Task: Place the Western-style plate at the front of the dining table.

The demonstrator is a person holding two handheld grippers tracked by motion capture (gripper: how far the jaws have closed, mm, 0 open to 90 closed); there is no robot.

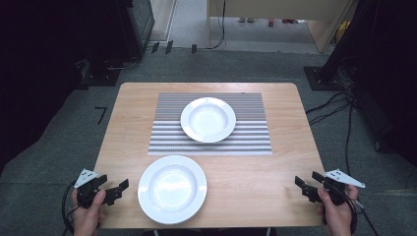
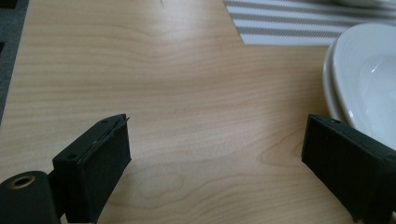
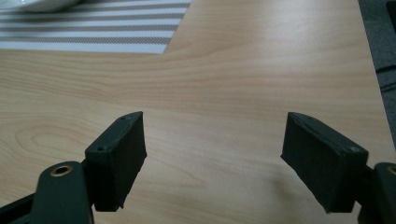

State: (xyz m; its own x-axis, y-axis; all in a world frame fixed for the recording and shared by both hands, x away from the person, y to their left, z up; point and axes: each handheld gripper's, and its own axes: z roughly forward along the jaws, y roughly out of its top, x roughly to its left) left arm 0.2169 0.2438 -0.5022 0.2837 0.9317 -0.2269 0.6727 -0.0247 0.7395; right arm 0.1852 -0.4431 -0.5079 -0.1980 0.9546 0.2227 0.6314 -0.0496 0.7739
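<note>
A white plate (image 1: 172, 189) lies on the wooden table (image 1: 282, 147) near the front edge, left of centre. A second white plate (image 1: 208, 119) rests on a grey striped placemat (image 1: 248, 135) at the back. My left gripper (image 1: 118, 189) is open at the front left corner, just left of the near plate (image 2: 369, 79), with nothing between its jaws. At the front right corner my right gripper (image 1: 306, 183) is open over bare wood. In the right gripper view the placemat (image 3: 93, 28) lies far ahead on the left.
Grey carpet surrounds the table. Black cables (image 1: 329, 105) run over the floor at the right, and dark equipment stands at the back left and right. Wooden furniture (image 1: 275, 14) stands beyond the table.
</note>
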